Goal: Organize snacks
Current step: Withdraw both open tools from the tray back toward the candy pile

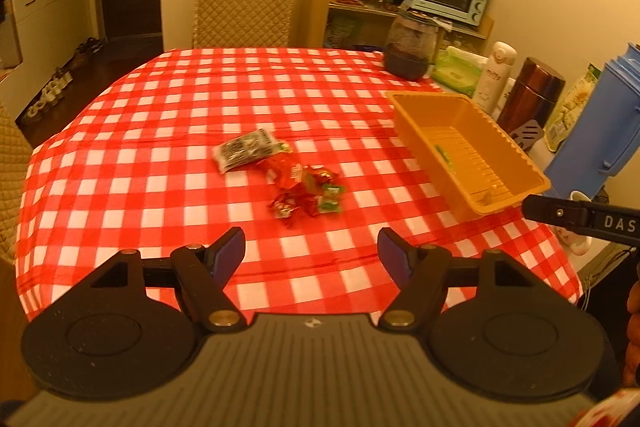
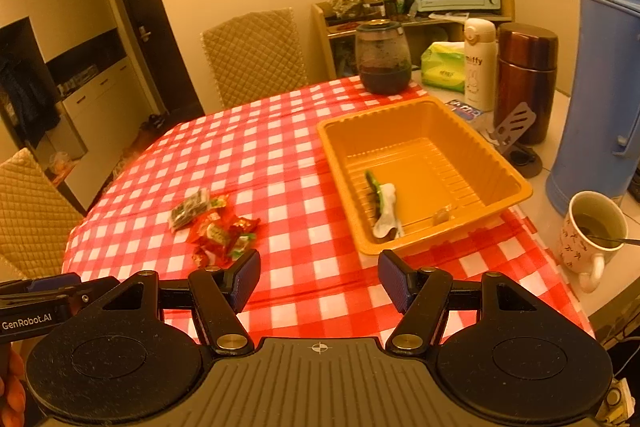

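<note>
Left wrist view: left gripper [image 1: 311, 251], jaws apart and empty, faces the snack pile [image 1: 298, 187] lying dead ahead on the checked cloth [image 1: 140, 155], seemingly nearer than the right gripper [image 2: 319, 275], likewise agape, beside the orange tray [image 2: 516, 183]

Snack pile [image 2: 216, 227] on tablecloth [image 2: 280, 155], left of tray [image 2: 516, 183]; two packets [image 2: 384, 205] in tray; mug [image 2: 592, 239] right.

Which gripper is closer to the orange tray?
Right. The right gripper hangs open just in front of the orange tray, near its front edge. The left gripper sits further left, in front of the snack pile, tray off to its right.
</note>
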A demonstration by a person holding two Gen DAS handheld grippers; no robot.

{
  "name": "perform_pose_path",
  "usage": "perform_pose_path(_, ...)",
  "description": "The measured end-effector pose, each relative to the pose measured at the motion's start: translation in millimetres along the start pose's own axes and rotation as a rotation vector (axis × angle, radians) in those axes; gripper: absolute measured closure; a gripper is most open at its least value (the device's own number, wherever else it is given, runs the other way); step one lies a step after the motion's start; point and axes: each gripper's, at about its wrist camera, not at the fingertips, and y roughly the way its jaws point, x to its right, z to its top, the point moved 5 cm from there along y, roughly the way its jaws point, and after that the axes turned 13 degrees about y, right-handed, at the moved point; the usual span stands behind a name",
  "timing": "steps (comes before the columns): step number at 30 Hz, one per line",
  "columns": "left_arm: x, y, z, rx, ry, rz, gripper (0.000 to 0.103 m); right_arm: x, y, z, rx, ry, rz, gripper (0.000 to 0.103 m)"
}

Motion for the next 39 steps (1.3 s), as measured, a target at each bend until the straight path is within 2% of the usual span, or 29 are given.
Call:
perform_pose_path(18, -33, 9, -12, -0.025, -0.04, 0.039, 0.032, -16, 21, -17, -0.042, -0.021, 0.02, 0.038)
perform_pose_path(39, -61, 84, -16, -0.109, -0.056, 0.049, 0.032, -38, 111, -28, -0.11, -0.045, 0.046, 0.038)
